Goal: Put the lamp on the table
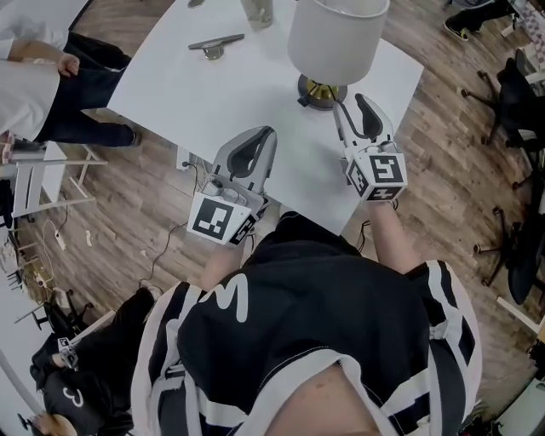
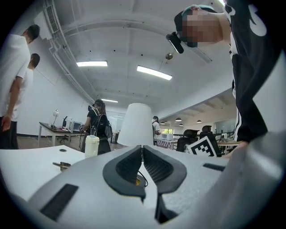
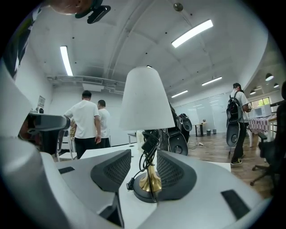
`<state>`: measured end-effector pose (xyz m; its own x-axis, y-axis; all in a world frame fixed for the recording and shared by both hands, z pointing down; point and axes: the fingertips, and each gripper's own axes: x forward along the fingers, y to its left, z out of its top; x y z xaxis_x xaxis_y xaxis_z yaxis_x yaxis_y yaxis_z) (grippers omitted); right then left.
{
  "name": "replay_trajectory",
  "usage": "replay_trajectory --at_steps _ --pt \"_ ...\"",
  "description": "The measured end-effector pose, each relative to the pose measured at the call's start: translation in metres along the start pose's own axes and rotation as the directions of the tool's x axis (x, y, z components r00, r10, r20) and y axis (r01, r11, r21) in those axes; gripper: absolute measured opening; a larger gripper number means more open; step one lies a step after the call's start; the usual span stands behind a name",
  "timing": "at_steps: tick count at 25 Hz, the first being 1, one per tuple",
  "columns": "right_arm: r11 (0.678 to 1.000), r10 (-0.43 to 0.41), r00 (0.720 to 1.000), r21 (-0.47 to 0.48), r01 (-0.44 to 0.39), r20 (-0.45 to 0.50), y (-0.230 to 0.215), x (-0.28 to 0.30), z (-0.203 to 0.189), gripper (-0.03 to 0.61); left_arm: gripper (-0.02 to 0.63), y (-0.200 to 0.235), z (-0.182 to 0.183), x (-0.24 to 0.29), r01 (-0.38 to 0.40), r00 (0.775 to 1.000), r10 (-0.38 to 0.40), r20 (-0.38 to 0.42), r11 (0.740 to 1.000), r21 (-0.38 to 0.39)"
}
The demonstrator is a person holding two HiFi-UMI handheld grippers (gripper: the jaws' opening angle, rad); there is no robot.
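The lamp stands upright on the white table, with a white shade over a brass stem and a dark round base. Its black cord is bundled around the stem. My right gripper is open just short of the base, on the near right side. In the right gripper view the lamp base sits beyond the spread jaws of the right gripper, and the pads are clear of it. My left gripper is shut and holds nothing, above the table's near edge. From the left gripper the lamp shade appears straight ahead.
A flat metal tool and a pale bottle lie farther back on the table. A person in a white shirt stands at the left beside a white chair. Black office chairs are to the right. Cables trail on the wooden floor.
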<state>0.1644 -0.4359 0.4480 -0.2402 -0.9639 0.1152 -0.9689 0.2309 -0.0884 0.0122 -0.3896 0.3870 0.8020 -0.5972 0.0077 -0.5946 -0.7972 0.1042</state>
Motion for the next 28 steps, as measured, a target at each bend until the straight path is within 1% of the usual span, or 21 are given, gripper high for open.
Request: replay_trajectory --at_steps 5,10,11,12,13,14,15,17,23,28 --pt "1.0 0.023 0.998 -0.01 -0.022 0.06 0.009 -0.033 0.032 0.172 0.017 -0.021 0.004 0.009 0.04 0.999 -0.04 0.021 0.999 0.009" --pt "0.999 0.046 0.993 -0.033 -0.043 0.106 0.022 -0.049 0.062 0.165 0.017 -0.032 0.013 0.018 0.079 0.996 -0.08 0.038 0.997 0.017" --pt "0.998 0.05 0.992 -0.03 -0.047 0.119 0.024 -0.051 0.067 0.148 0.017 -0.034 0.015 0.02 0.086 0.995 -0.087 0.039 0.996 0.019" --pt "0.998 0.057 0.99 -0.029 -0.054 0.13 0.027 -0.052 0.071 0.111 0.017 -0.036 0.016 0.022 0.094 0.995 -0.094 0.039 0.995 0.021" --pt "0.997 0.066 0.988 -0.035 -0.062 0.136 0.031 -0.052 0.075 0.097 0.017 -0.037 0.017 0.023 0.1 0.994 -0.101 0.039 0.995 0.023" --pt "0.997 0.076 0.987 -0.045 -0.07 0.139 0.035 -0.052 0.078 0.095 0.017 -0.038 0.018 0.024 0.104 0.994 -0.105 0.04 0.994 0.024" --pt "0.995 0.085 0.986 -0.056 -0.077 0.141 0.04 -0.052 0.081 0.095 0.017 -0.039 0.02 0.024 0.107 0.993 -0.107 0.041 0.994 0.026" --pt "0.993 0.101 0.984 -0.07 -0.091 0.146 0.049 -0.052 0.085 0.074 0.017 -0.04 0.022 0.024 0.11 0.993 -0.111 0.046 0.994 0.028" --pt "0.988 0.143 0.98 -0.074 -0.134 0.139 0.07 -0.052 0.089 0.034 0.017 -0.044 0.029 0.024 0.123 0.99 -0.125 0.06 0.992 0.042" --pt "0.986 0.163 0.98 -0.051 -0.158 0.116 0.079 -0.049 0.084 0.023 0.017 -0.04 0.031 0.022 0.124 0.99 -0.126 0.067 0.991 0.04"
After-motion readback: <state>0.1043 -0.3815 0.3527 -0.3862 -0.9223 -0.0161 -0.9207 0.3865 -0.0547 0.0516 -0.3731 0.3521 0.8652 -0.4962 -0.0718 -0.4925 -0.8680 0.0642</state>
